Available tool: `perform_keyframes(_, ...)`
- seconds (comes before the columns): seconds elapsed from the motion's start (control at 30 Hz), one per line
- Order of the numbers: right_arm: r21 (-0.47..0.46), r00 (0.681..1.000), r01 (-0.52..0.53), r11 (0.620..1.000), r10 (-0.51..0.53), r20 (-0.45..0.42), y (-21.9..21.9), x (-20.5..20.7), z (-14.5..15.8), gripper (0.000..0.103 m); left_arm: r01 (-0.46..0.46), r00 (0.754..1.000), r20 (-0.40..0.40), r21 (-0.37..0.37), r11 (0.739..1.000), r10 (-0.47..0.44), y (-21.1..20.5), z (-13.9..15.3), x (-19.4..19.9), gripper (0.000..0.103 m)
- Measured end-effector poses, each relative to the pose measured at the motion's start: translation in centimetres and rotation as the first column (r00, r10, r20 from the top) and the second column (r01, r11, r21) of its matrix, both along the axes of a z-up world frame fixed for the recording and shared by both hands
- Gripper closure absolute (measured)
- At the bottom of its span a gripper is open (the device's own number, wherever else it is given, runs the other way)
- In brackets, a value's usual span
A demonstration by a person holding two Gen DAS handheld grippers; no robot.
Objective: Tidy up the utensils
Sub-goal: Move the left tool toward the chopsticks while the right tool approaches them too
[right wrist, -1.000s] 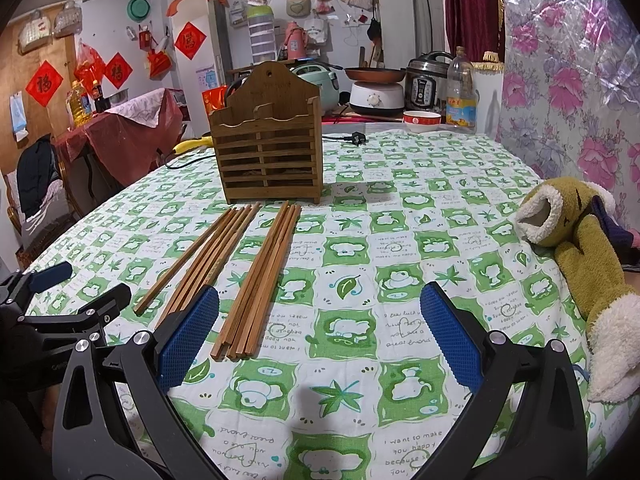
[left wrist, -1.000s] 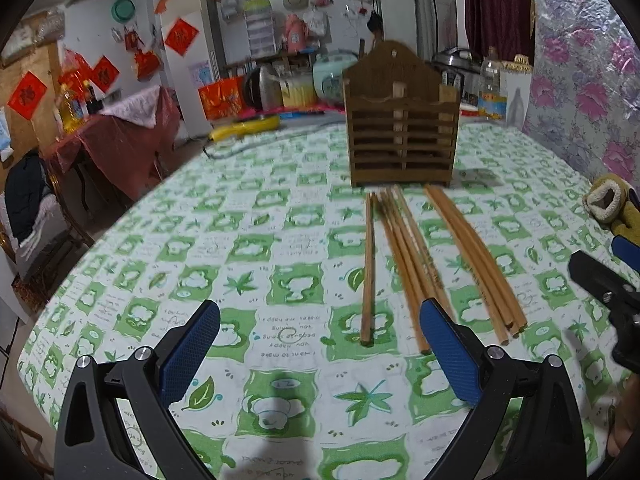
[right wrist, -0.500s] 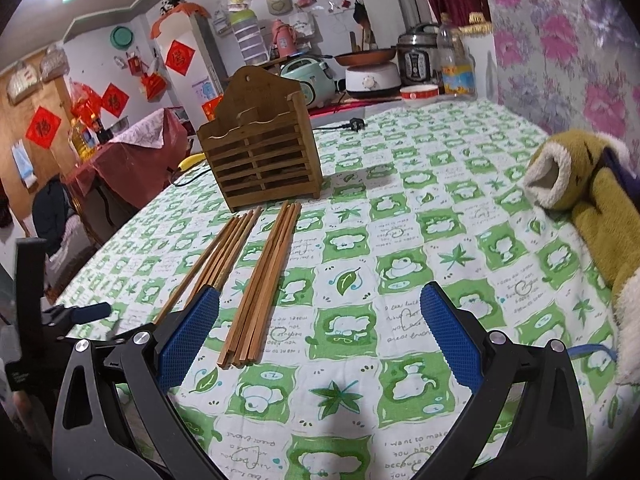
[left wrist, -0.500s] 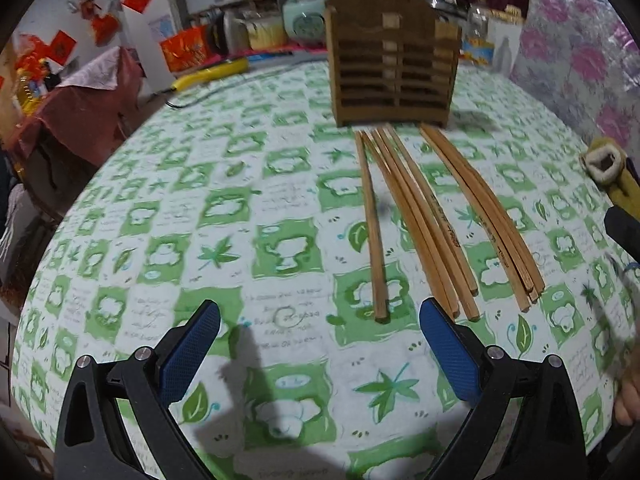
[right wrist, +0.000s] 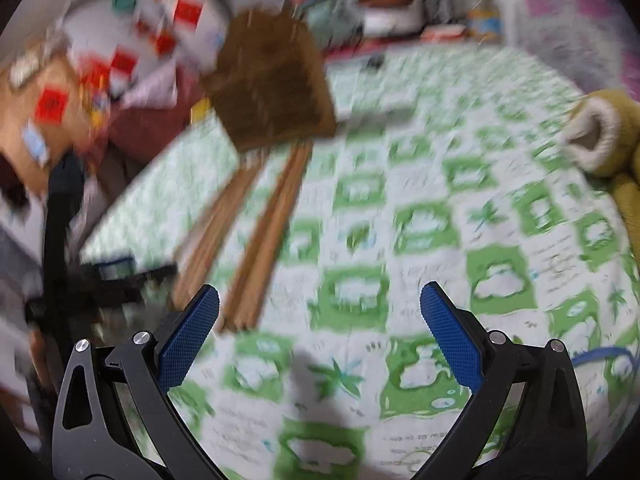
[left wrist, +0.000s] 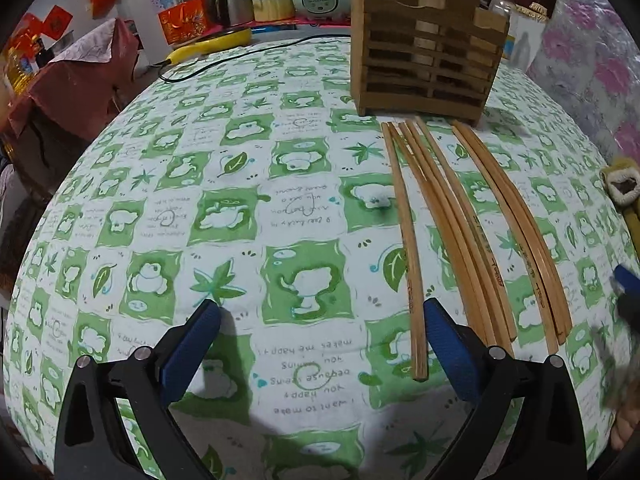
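left view, from the left: the left gripper (left wrist: 320,344) sits low over the green-and-white tablecloth (left wrist: 240,208), its blue pads (left wrist: 192,344) spread wide with nothing between them. the right pad rests just beside the near end of a lone chopstick (left wrist: 408,248). right of that stick lies a loose group of chopsticks (left wrist: 452,224), then a gap, then a tighter bundle (left wrist: 516,232); all lie flat, pointing toward the wooden holder (left wrist: 424,44), which stands upright at the far side of the table just past their far tips. at the right edge a plush toy (left wrist: 620,184) shows, and below it a blurred bit of the other gripper.

right view, heavily blurred: at far left the left gripper's black frame (right wrist: 60,248) shows. the holder (right wrist: 272,84) is upper left of centre, with the chopsticks (right wrist: 256,232) running from it down toward the left pad (right wrist: 188,344). the right gripper (right wrist: 320,344) is spread wide and empty over the cloth (right wrist: 440,240). the toy (right wrist: 604,132) lies at the right edge.
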State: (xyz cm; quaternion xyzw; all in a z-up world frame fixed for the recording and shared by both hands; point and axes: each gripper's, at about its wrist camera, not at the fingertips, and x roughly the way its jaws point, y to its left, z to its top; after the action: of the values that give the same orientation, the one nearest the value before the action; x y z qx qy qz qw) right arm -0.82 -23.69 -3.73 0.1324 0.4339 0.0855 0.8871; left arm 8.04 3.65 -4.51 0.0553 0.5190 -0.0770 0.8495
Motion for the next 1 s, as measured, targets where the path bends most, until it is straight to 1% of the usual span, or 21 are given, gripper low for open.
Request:
perform_keyframes(0.03, -0.031, 0.999, -0.019, 0.999, 0.018, -0.032, 0.1, 0.3, -0.4, 0.006, 0.001, 1.0, 0.001, 0.003, 1.0, -0.001, -0.1, 0.0, 0.0, 0.004)
perform_keyframes(0.13, -0.108, 0.998, -0.046, 0.993, 0.041, -0.05, 0.7, 0.3, -0.5, 0.006, 0.001, 1.0, 0.002, 0.003, 1.0, -0.001, -0.2, -0.1, 0.0, 0.004)
perform_keyframes(0.2, -0.134, 0.995, -0.089, 0.987, 0.081, -0.066, 1.7, 0.5, -0.8, 0.006, 0.001, 1.0, 0.002, 0.005, 1.0, -0.001, -0.1, 0.0, 0.0, 0.004)
perform_keyframes(0.33, -0.205, 0.988, -0.154, 0.967, 0.146, -0.057, 3.7, 0.4, -0.8, 0.006, 0.0, 1.0, 0.002, 0.006, 1.0, 0.0, -0.1, -0.1, 0.0, 0.004)
perform_keyframes(0.4, -0.241, 0.981, -0.192, 0.951, 0.18, -0.072, 4.5, 0.7, -0.9, 0.006, 0.001, 1.0, 0.002, 0.005, 1.0, -0.001, -0.1, -0.1, 0.0, 0.004)
perform_keyframes(0.47, -0.254, 0.98, -0.195, 0.947, 0.175, -0.098, 4.6, 1.4, -1.1, 0.01, 0.0, 1.0, 0.002, 0.005, 1.0, 0.0, -0.1, -0.1, 0.0, 0.004)
perform_keyframes(0.5, -0.245, 0.98, -0.189, 0.951, 0.166, -0.113, 4.2, 1.8, -1.2, 0.011, 0.001, 1.0, 0.002, 0.005, 1.0, -0.001, -0.1, -0.1, 0.0, 0.004)
perform_keyframes(0.53, -0.241, 0.984, -0.16, 0.957, 0.135, -0.116, 3.5, 2.2, -1.3, 0.015, 0.001, 1.0, 0.002, 0.005, 1.0, -0.001, -0.1, -0.1, 0.0, 0.004)
perform_keyframes(0.6, -0.247, 0.992, -0.091, 0.965, 0.066, -0.108, 1.9, 2.1, -1.3, 0.018, 0.001, 1.0, 0.003, 0.005, 1.0, -0.001, -0.1, -0.1, 0.0, 0.004)
perform_keyframes(0.63, -0.229, 0.993, -0.072, 0.971, 0.049, -0.105, 1.1, 2.0, -1.2, 0.021, 0.001, 1.0, 0.003, 0.005, 1.0, -0.001, 0.0, -0.1, 0.0, 0.004)
perform_keyframes(0.73, -0.193, 0.997, -0.041, 0.98, 0.029, -0.066, -0.4, 1.0, -0.8, 0.023, 0.001, 1.0, 0.003, 0.005, 1.0, -0.001, 0.0, -0.1, -0.1, 0.004)
perform_keyframes(0.8, -0.191, 0.998, -0.061, 0.98, 0.057, -0.024, -0.1, 0.3, -0.3, 0.026, 0.001, 1.0, 0.003, 0.005, 1.0, -0.001, -0.1, 0.0, -0.2, 0.004)
perform_keyframes(0.9, -0.243, 0.998, -0.068, 0.968, 0.07, -0.001, 0.6, 0.2, -0.2, 0.042, 0.002, 1.0, 0.002, 0.007, 1.0, -0.003, 0.0, 0.0, -0.3, 0.004)
perform_keyframes(0.93, -0.246, 0.998, -0.069, 0.967, 0.07, -0.005, 0.7, 0.2, -0.3, 0.049, 0.004, 1.0, 0.001, 0.007, 1.0, -0.004, 0.0, 0.0, -0.3, 0.004)
perform_keyframes(0.97, -0.242, 0.998, -0.07, 0.968, 0.07, -0.009, 0.6, 0.3, -0.4, 0.052, 0.011, 1.0, -0.001, 0.009, 1.0, -0.011, 0.0, 0.0, -0.2, 0.004)
perform_keyframes(1.0, -0.237, 0.997, -0.071, 0.969, 0.07, -0.014, 0.5, 0.3, -0.4, 0.052, 0.022, 1.0, -0.004, 0.01, 1.0, -0.022, 0.0, 0.0, -0.4, 0.004)
